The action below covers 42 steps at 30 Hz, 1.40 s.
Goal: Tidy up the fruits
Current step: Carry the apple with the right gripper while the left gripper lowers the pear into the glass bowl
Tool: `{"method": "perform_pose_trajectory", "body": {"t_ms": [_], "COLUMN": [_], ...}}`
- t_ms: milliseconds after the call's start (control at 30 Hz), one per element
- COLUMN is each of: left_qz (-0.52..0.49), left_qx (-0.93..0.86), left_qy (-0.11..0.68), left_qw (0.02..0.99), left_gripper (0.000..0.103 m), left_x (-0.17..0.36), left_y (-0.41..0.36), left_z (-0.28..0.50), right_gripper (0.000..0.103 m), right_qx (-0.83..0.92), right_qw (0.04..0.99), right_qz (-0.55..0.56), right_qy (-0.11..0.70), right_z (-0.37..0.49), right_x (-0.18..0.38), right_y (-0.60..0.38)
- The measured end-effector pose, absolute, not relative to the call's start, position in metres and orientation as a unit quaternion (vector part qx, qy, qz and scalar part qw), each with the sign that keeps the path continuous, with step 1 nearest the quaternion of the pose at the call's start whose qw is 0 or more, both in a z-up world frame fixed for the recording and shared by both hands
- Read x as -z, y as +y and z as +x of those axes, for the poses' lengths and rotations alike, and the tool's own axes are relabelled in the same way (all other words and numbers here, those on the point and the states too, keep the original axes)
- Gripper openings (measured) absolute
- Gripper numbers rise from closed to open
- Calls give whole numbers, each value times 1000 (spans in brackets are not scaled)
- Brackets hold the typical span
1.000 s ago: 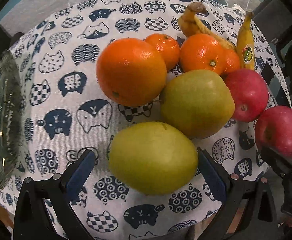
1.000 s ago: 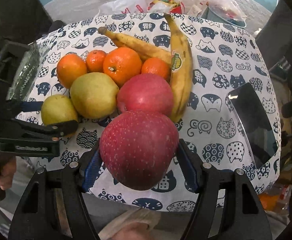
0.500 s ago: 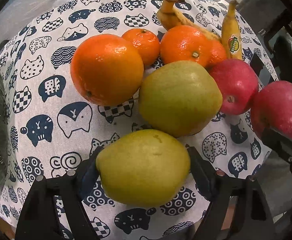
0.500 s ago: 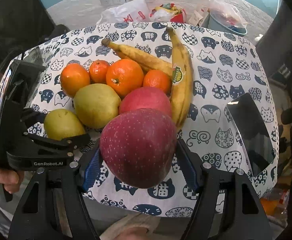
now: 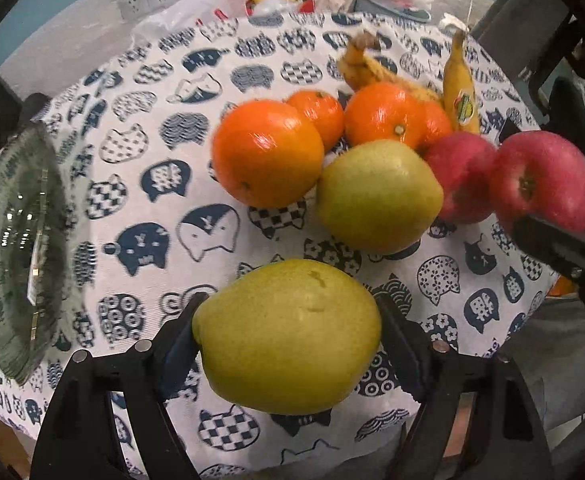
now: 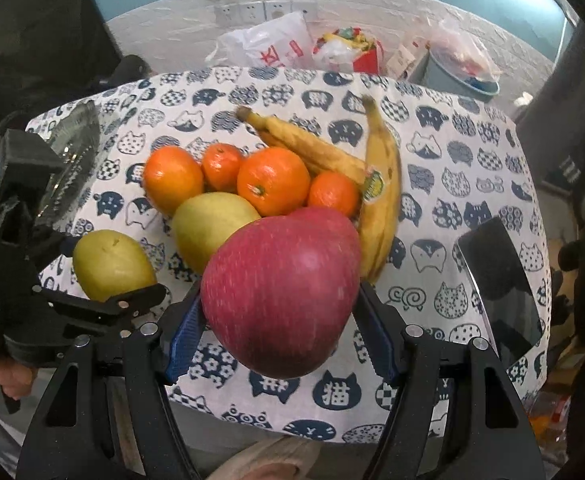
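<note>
Pick-up step: left gripper [image 5: 288, 344] clamped on a pear [image 5: 288, 336], right gripper [image 6: 278, 320] on an apple [image 6: 280, 292]; next, probably carry to the glass plate [image 5: 16, 248] left of them.

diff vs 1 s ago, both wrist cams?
The left tongs, open around the near pear a second ago, have closed on it and lifted it off the cloth. The right tongs have kept their grip on the apple and raised it further. The other pear, oranges, bananas, second apple and glass plate have not moved.
</note>
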State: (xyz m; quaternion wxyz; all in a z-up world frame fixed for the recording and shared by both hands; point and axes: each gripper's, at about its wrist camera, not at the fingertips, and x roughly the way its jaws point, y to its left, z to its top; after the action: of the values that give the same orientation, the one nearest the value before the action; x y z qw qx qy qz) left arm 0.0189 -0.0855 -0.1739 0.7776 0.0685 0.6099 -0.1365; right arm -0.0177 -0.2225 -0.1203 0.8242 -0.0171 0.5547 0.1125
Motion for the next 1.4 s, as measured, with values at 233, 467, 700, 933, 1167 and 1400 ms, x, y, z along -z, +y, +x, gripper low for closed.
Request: {"method": "perform_pose_trajectory", "body": {"t_ms": [233, 467, 700, 933, 1167, 1400], "left_qz": [55, 51, 42, 16, -19, -50], "left_qx": [121, 105, 86, 61, 27, -13], "left_qy": [591, 566, 546, 534, 530, 527], "left_qw": [796, 816, 832, 843, 848, 848], "left_gripper": [84, 83, 83, 83, 83, 83], "left_x": [156, 131, 109, 98, 94, 99], "left_y": [-69, -38, -9, 26, 71, 120], "left_z": [19, 12, 8, 11, 13, 16], "right_gripper": [70, 70, 70, 70, 70, 70], "right_qx": [-133, -150, -170, -185, -202, -230], "right_qw": [833, 837, 839, 841, 838, 830], "right_qz": [-30, -37, -42, -41, -47, -52], "right_qy": [537, 525, 515, 507, 504, 505], "right_z": [-16, -13, -5, 9, 25, 39], "right_x": [107, 98, 89, 79, 77, 79], "right_y": [-201, -179, -152, -126, -93, -52]}}
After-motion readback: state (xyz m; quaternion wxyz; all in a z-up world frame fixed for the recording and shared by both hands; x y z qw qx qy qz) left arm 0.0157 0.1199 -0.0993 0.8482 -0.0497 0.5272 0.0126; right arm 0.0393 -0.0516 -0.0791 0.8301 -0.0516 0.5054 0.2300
